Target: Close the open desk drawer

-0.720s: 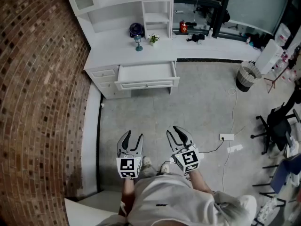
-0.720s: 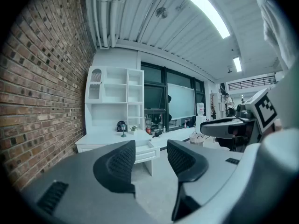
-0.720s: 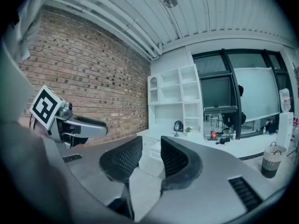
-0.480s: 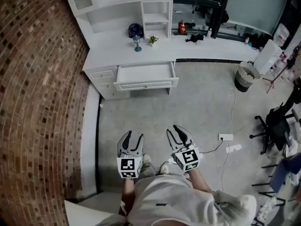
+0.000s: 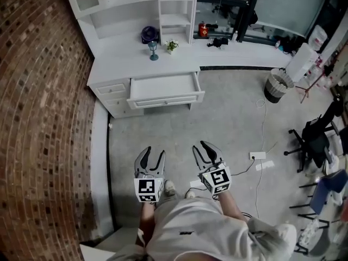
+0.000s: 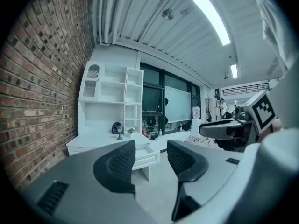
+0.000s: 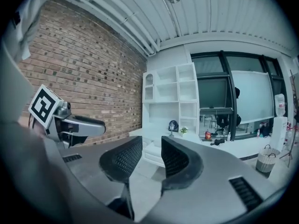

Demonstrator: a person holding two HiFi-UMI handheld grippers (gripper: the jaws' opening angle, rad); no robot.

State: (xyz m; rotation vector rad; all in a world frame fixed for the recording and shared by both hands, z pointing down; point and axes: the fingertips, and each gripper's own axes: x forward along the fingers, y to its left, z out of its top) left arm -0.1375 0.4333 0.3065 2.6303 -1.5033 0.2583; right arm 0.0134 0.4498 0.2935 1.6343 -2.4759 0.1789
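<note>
The white desk [image 5: 117, 64] stands against the brick wall at the top of the head view. Its wide middle drawer [image 5: 165, 89] is pulled out and looks empty. Both grippers are held low near the person's body, a good way short of the desk. My left gripper [image 5: 153, 153] is open with nothing between its jaws. My right gripper [image 5: 202, 147] is also open and empty. In the left gripper view the drawer [image 6: 145, 155] shows far off between the jaws of the left gripper [image 6: 152, 158]. The right gripper [image 7: 152, 157] likewise frames the drawer [image 7: 152, 151].
A brick wall [image 5: 38, 118] runs along the left. A small lamp [image 5: 154, 50] and a potted plant [image 5: 172, 45] stand on the desk. A waste bin [image 5: 275, 86], a power strip [image 5: 258, 155] with cable and black chairs [image 5: 315, 140] are to the right.
The head view has swung a little, so the desk and drawer sit slightly further left. Both grippers hold the same pose and stay open.
</note>
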